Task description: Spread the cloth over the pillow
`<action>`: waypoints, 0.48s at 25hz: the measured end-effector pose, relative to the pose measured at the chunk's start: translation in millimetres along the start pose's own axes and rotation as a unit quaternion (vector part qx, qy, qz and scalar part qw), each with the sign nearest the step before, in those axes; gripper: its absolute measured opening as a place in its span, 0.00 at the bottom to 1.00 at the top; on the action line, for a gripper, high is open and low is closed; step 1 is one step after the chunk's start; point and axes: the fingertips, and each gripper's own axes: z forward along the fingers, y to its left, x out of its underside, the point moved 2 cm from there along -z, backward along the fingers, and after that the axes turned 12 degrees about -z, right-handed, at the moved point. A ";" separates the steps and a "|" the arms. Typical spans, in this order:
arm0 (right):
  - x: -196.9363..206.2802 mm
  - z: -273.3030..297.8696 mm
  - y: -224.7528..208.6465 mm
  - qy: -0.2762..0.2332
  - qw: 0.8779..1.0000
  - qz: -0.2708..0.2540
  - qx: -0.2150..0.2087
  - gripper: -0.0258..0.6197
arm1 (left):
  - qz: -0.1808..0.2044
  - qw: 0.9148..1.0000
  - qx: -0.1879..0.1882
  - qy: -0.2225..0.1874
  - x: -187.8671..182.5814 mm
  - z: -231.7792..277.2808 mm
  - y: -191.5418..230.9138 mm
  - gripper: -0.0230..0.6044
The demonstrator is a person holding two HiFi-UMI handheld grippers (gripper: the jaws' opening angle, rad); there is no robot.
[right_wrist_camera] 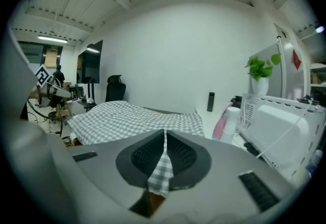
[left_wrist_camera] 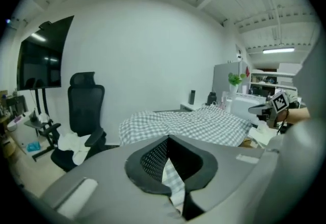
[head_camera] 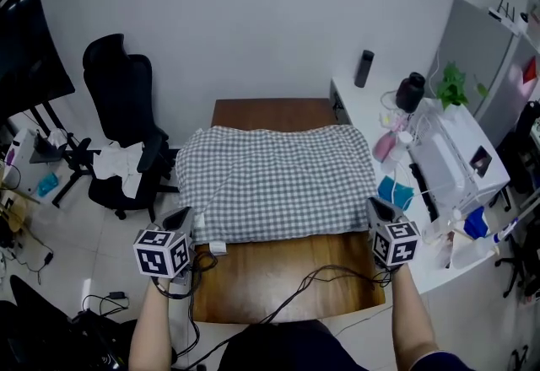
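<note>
**Head view.** Your left gripper (head_camera: 180, 219) and right gripper (head_camera: 376, 211) each have their jaws clamped on 1 near corner of the checked cloth (head_camera: 278, 180). The cloth lies spread over the far half of the brown wooden desk (head_camera: 278, 276), humped in the middle. A white side desk (head_camera: 359, 116) carrying a dark bottle (head_camera: 364, 68) stands at your right. At your left, 1 black office chair (head_camera: 126, 99) sits on the pale tiled floor (head_camera: 76, 226) before a white wall (head_camera: 253, 15).

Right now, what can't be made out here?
Pillow: every view, fully covered by the cloth.
Monitor: head view, cut off by the left edge.
Desk clutter: head view, too small to name.
</note>
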 end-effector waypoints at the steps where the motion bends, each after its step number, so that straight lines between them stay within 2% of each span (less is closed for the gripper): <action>1: -5.6 1.2 5.9 -0.004 1.000 -0.001 -0.006 0.05 | 0.001 1.000 0.012 -0.004 -2.9 3.8 -10.5 0.05; 5: -23.6 5.4 24.7 -0.017 1.000 -0.005 -0.023 0.04 | 0.014 0.999 0.035 -0.006 -7.8 16.0 -38.8 0.05; 12: -53.6 6.7 49.1 -0.039 0.999 -0.003 -0.032 0.04 | 0.011 0.998 0.064 -0.014 -18.1 26.8 -65.6 0.05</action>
